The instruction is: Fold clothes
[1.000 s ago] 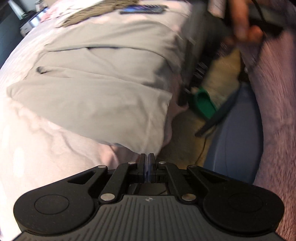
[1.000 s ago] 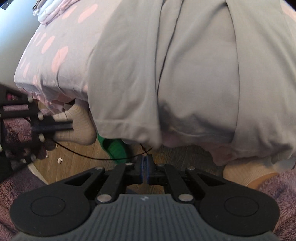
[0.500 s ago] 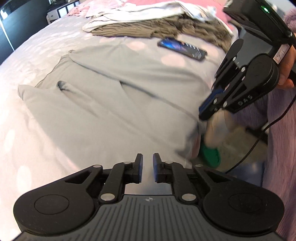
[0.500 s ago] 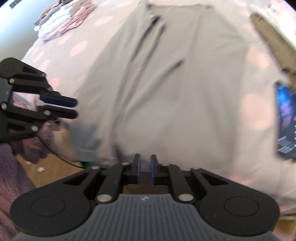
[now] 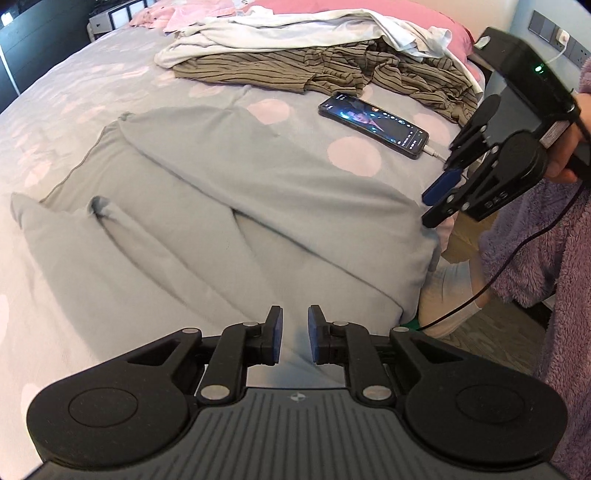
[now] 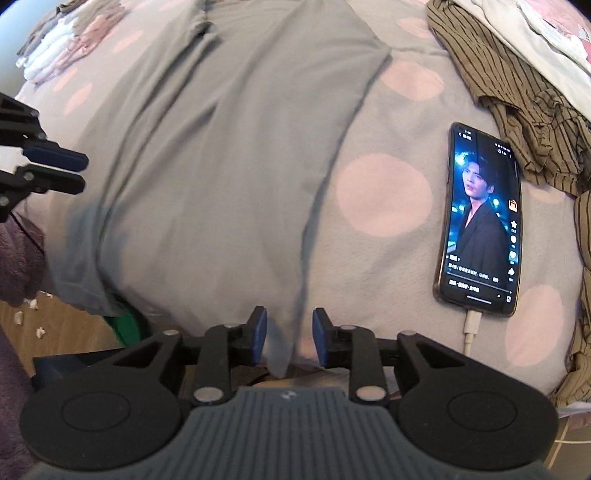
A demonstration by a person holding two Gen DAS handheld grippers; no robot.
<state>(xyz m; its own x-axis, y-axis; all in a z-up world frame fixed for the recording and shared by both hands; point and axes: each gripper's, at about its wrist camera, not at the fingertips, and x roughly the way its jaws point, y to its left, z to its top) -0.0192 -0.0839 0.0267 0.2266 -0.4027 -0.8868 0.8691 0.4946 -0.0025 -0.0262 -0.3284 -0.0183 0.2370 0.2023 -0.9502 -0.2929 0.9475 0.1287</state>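
Note:
A grey garment (image 5: 229,206) lies spread on the dotted bedsheet (image 5: 354,158), with long creases, and its near edge hangs over the bed's side. My left gripper (image 5: 295,334) hovers above that near edge. Its jaws stand a small gap apart with nothing pressed between them. My right gripper (image 6: 287,338) hangs over the garment's (image 6: 221,155) right near corner. Its jaws are opening, and the cloth shows beyond the gap but is not gripped. Each gripper appears in the other's view: the right gripper (image 5: 435,205) and the left gripper (image 6: 84,171).
A lit phone (image 6: 480,221) on a charging cable lies right of the garment. Behind it lie a brown striped garment (image 5: 325,70) and white clothes (image 5: 295,33). A folded stack (image 6: 66,44) sits far left. A purple fleece sleeve (image 5: 546,258) and the wood floor (image 6: 55,332) border the bed.
Both grippers were shut low at the garment's hanging edge. They have since opened and risen over the bed, so the whole garment and the phone have come into view.

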